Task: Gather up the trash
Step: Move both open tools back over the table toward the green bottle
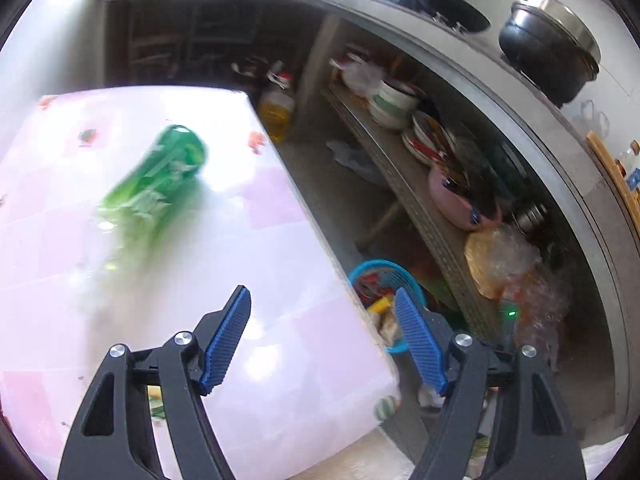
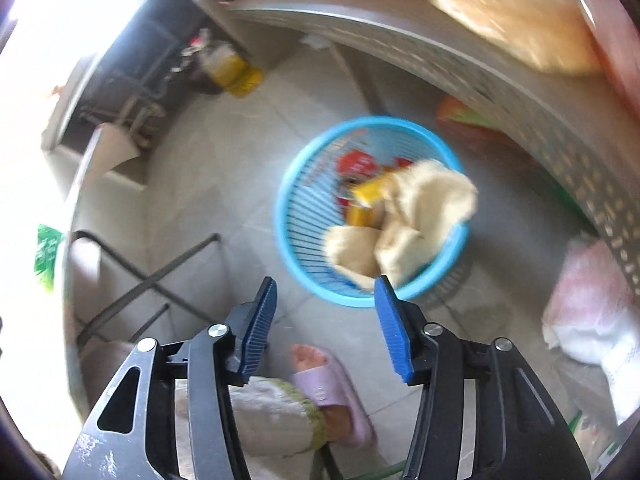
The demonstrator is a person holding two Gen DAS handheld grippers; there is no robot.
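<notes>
My left gripper (image 1: 322, 306) is spread wide with nothing between its blue pads; it hangs above the near corner of the worktop (image 1: 280, 360), which carries a pink-and-white checked cover. A green plastic bottle (image 1: 160, 184) lies on its side on that cover, well apart from the gripper and blurred.

My right gripper (image 2: 326, 298) is also spread and holds nothing. It points down at the tiled floor (image 2: 208, 184), just beside the blue trash basket (image 2: 296, 240). The basket stands on the floor near a perforated metal shelf (image 2: 520, 92). Inside it lie crumpled cream-coloured paper (image 2: 416, 216), yellow wrappers (image 2: 370, 192) and red packaging (image 2: 356, 162). A foot in a lilac slipper (image 2: 332, 388) shows below the gripper.
</notes>
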